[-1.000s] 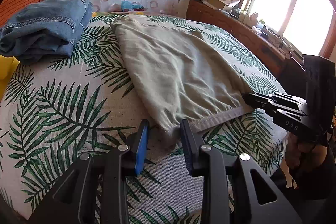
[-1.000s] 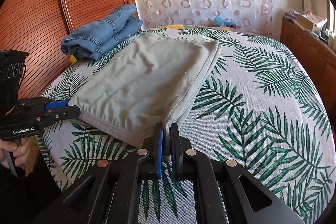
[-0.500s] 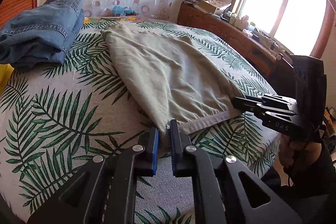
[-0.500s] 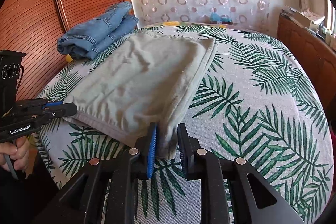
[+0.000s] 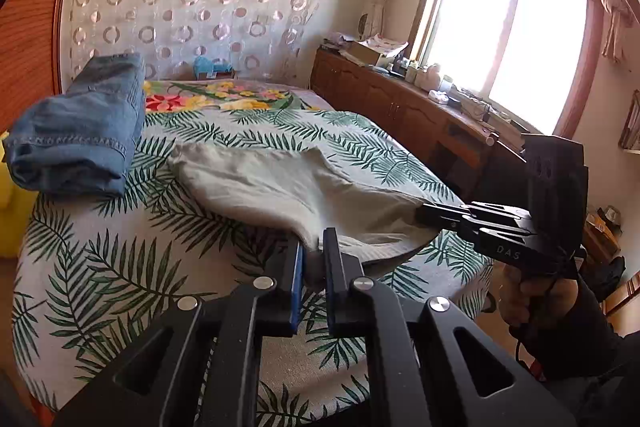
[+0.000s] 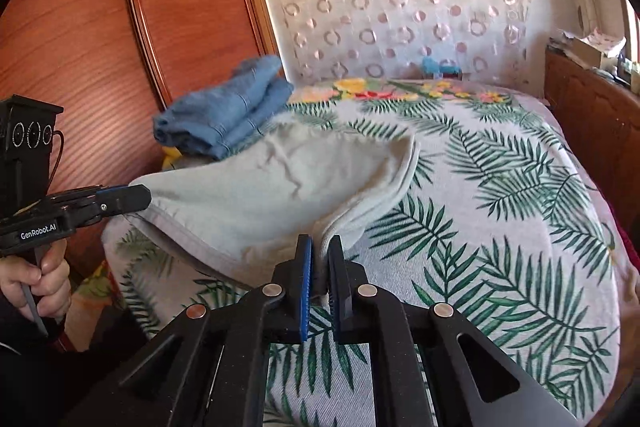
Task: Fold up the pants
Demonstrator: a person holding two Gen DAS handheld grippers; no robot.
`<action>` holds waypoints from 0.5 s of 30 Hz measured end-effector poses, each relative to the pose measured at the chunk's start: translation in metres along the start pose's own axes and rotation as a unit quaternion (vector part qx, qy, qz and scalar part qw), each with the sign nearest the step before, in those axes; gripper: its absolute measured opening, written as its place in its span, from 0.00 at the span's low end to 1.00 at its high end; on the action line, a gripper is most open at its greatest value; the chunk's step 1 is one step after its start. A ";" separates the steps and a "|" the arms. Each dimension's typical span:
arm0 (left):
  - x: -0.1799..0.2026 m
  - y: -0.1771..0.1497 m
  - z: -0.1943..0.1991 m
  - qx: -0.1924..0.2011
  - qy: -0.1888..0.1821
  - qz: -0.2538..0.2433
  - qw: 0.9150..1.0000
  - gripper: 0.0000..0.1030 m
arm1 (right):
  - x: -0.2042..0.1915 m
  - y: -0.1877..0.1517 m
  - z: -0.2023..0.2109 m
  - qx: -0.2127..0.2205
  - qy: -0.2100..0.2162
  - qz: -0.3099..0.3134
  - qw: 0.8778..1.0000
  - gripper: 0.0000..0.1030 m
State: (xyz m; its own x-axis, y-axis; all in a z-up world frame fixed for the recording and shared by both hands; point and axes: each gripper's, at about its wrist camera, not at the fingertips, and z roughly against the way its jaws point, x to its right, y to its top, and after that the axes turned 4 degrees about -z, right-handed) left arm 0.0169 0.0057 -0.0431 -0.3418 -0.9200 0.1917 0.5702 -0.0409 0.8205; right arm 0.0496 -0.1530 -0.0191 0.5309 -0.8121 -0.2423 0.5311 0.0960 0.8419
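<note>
The grey-green pants (image 5: 280, 187) lie on the bed (image 5: 120, 267), which has a leaf-print cover, and their near end is off the cover. That near end is the waistband, and it hangs like a little bridge between the two grippers. The left gripper (image 5: 311, 259) is closed tight on one corner of the waistband, with the cloth pinched between its jaws. The right gripper (image 6: 320, 259) is closed tight on the other corner, and its jaws have just squeezed in on the cloth. Each gripper shows in the other's view too, out at the side, biting the far corner. The rest of the pants run away from both grippers toward the far end of the bed, so the long way of the pants points straight ahead. The far end rests flat on the cover. Both grippers sit at the same near end, one at each side, so neither one is closer than the other. It looks like the next move is to carry the waistband forward, over the flat part, and lay it down near the far end. Both corners need to go together, or the fold will come out crooked. A pile of folded blue jeans (image 5: 80, 135) sits to the left of the pants, close to their far left corner but not on them.
</note>
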 end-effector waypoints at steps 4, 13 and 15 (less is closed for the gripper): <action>0.004 0.004 0.006 0.008 0.002 -0.007 1.000 0.10 | -0.003 0.001 0.019 0.013 0.003 0.005 1.000 0.07; 0.014 0.010 0.027 0.024 0.000 -0.016 1.000 0.10 | -0.012 0.004 0.041 0.034 0.012 0.024 0.999 0.06; 0.018 0.011 0.030 0.026 0.007 -0.027 0.999 0.10 | -0.013 0.005 0.046 0.040 0.014 0.031 0.999 0.06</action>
State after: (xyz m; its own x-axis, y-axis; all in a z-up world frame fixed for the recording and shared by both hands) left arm -0.0049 0.0001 -0.0143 -0.3599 -0.9225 0.1397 0.5112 -0.0697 0.8566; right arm 0.0147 -0.1681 0.0104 0.5800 -0.7892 -0.2018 0.4425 0.0972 0.8915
